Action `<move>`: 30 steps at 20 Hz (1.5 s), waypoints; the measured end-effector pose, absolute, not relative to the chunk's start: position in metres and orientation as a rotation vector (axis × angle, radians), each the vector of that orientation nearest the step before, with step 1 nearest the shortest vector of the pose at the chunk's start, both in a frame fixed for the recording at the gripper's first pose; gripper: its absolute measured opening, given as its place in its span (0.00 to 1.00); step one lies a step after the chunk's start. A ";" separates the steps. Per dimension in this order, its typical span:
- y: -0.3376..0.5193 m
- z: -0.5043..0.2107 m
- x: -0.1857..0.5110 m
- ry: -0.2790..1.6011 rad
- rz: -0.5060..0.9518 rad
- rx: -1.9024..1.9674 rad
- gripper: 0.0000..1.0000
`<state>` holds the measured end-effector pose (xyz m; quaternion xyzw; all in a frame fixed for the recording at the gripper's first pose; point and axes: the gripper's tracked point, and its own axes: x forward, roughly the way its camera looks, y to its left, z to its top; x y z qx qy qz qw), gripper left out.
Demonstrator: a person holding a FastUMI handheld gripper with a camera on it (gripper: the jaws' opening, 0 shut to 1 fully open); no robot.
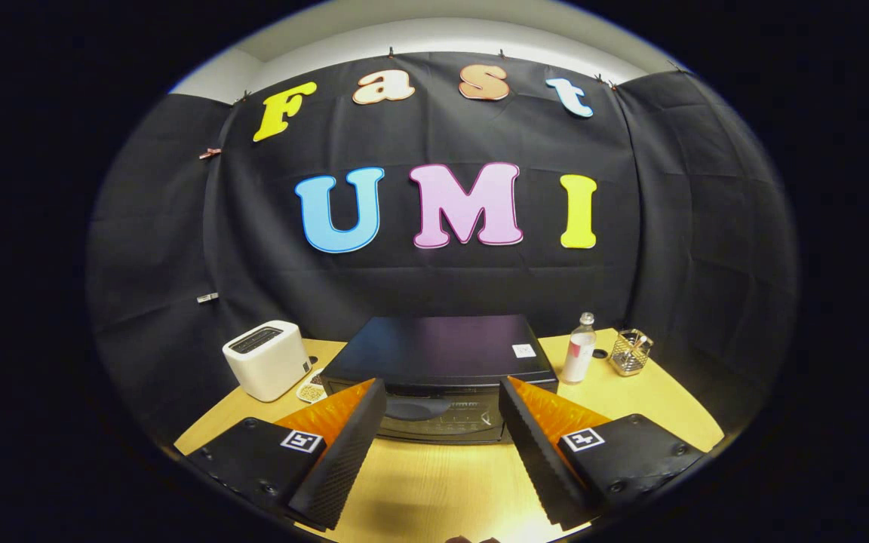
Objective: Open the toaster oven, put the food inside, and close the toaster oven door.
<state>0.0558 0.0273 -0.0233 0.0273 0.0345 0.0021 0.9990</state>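
Claw [442,392] is hovering spread and empty just near of the black toaster oven [440,354] on the table [661,400], door seeming closed, so opening is needing its handle.

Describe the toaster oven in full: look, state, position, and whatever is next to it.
The toaster oven is a black, boxy appliance with a flat, slightly glossy top bearing a small white sticker near one back corner. It stands upright on the wooden table, against the black cloth wall. Its dark glass door looks closed. A white toaster stands to one side, a clear bottle to the other. The hand-held gripper is open, its fingers spread just short of the door, touching nothing.
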 end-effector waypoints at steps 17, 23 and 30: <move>0.066 -0.093 0.166 0.179 -0.100 0.011 0.99; 0.071 -0.107 0.176 0.202 -0.096 -0.022 0.98; 0.072 -0.114 0.167 0.275 -0.107 0.011 0.99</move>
